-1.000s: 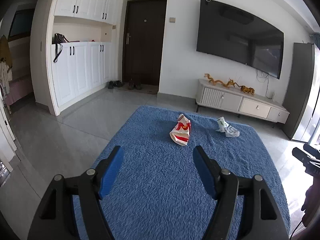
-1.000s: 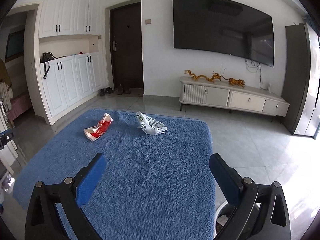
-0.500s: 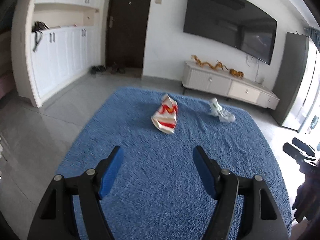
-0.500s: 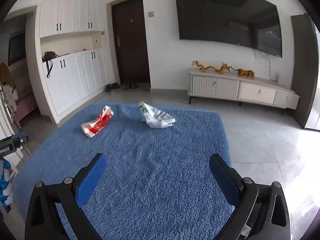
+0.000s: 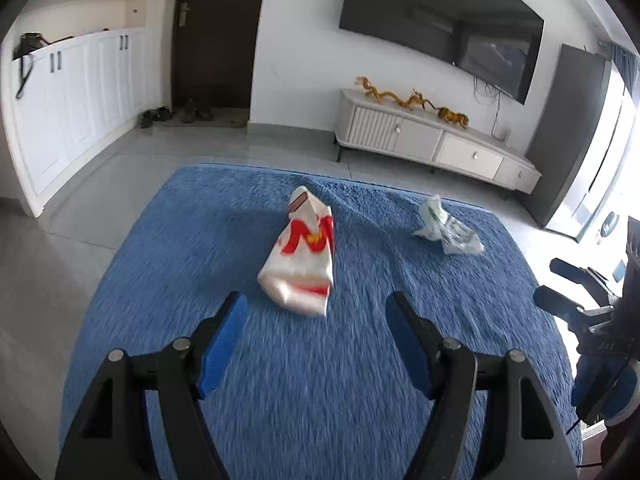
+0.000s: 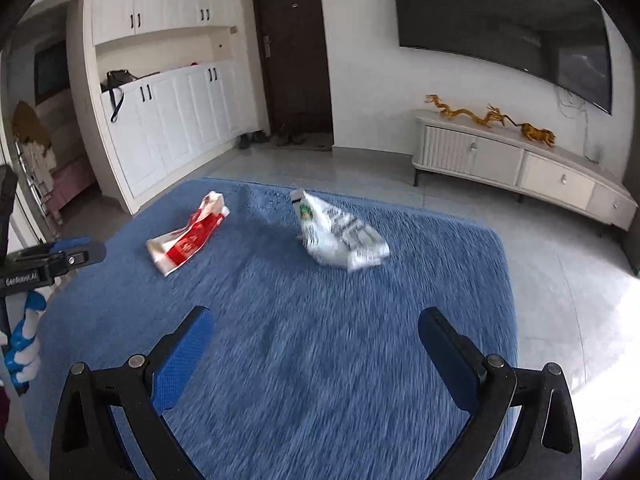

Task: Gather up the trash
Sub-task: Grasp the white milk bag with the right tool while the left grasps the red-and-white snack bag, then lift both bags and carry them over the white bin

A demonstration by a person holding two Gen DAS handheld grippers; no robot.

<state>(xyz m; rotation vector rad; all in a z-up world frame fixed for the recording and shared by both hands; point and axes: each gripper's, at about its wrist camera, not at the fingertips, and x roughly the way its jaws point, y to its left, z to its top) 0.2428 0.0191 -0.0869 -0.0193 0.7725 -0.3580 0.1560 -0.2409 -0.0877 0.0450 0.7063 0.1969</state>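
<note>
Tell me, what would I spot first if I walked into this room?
Probably the big fluffy blue rug in the middle of the floor, with two crumpled bags lying apart on it: a red and white paper bag and a white plastic bag. After that, the huge dark TV on the wall, above a white cabinet with golden dragons on top.

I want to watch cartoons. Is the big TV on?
Off. The wall TV is dark in both views, showing only reflections of the room.

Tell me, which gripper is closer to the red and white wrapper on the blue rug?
Left. The left gripper hangs open just short of the red and white wrapper, aimed at it. The right gripper faces the white bag; the wrapper lies off to its left.
</note>
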